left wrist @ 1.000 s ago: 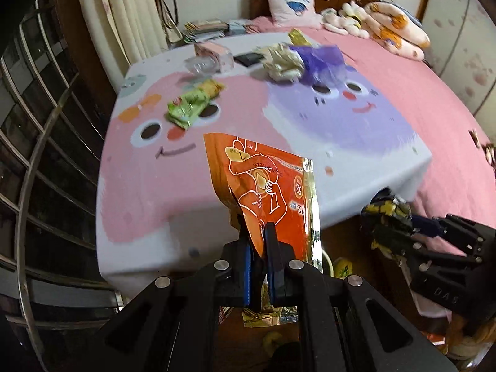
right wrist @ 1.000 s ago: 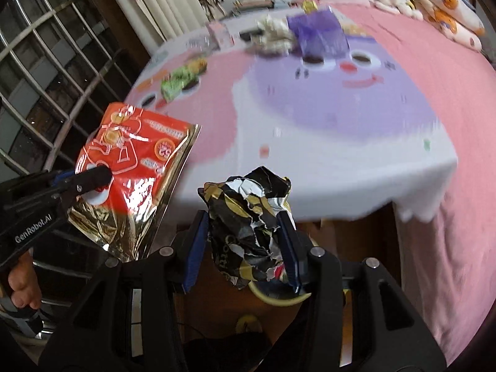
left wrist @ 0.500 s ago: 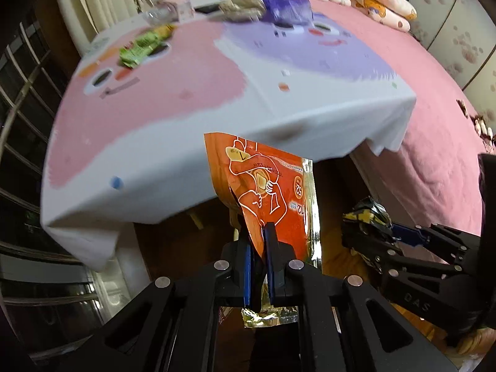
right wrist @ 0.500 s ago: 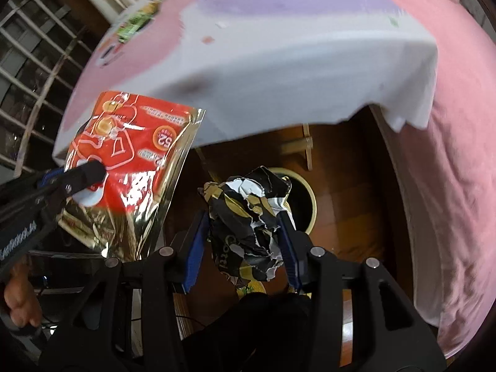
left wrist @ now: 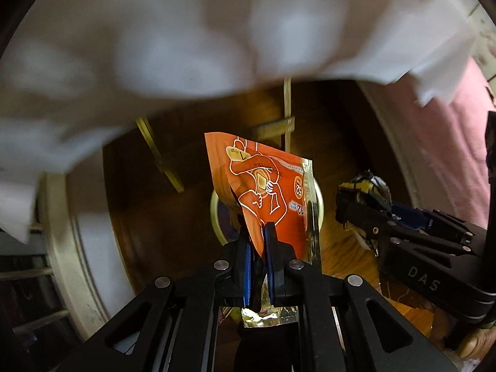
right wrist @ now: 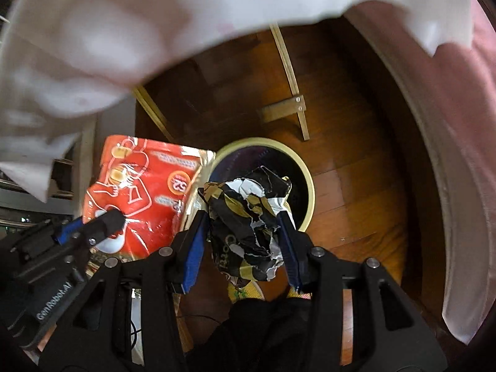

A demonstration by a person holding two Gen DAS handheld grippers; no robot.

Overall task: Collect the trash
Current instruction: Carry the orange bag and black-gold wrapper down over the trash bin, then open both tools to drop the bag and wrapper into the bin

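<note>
My left gripper is shut on an orange foil snack bag, held upright; the bag also shows in the right wrist view. My right gripper is shut on a crumpled black and gold wrapper, which also shows in the left wrist view. Below both stands a round bin with a cream rim and a dark inside, on the wooden floor. In the left wrist view the bin rim is mostly hidden behind the orange bag.
A white tablecloth edge hangs above, blurred. Wooden table legs and a crossbar stand behind the bin. A pink bed cover hangs at the right. A metal grille is at the left.
Both grippers have dropped below the table edge and tilted down toward the floor. The bin has come into view under them. Both still hold their trash.
</note>
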